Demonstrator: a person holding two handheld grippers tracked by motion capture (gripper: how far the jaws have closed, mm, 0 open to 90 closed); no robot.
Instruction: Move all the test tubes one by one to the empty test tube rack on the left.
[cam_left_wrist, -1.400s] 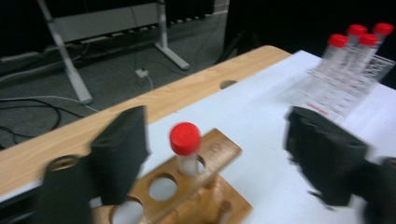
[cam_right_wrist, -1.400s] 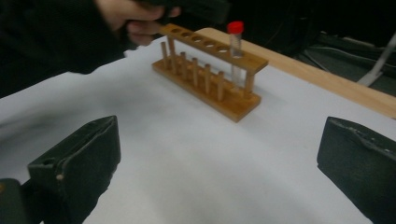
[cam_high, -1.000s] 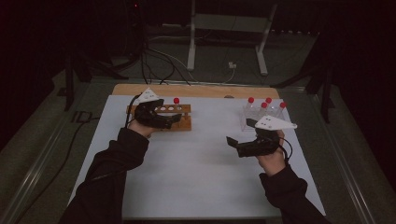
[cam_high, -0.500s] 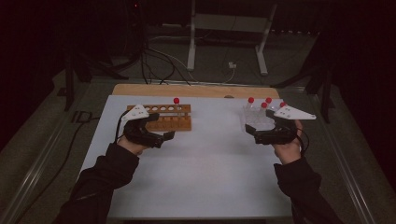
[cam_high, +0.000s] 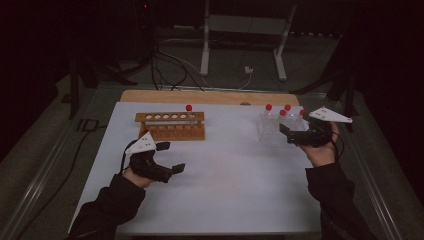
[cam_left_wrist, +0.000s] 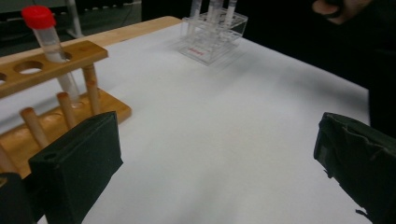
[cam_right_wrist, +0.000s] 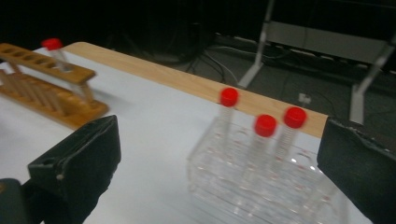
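This looks like a laboratory set up for recording. A white-topped desk (cam_high: 225, 200) with a pale wooden far edge carries a brown wooden test-tube rack (cam_high: 171, 125) holding one clear red-capped tube (cam_high: 189, 113), and a clear plastic tube rack (cam_high: 276, 126) with three more red-capped tubes (cam_high: 281, 111). Behind the desk the room is dark, with black cables (cam_high: 170, 65) trailing over a grey floor and the white metal legs of a stand (cam_high: 241, 40).
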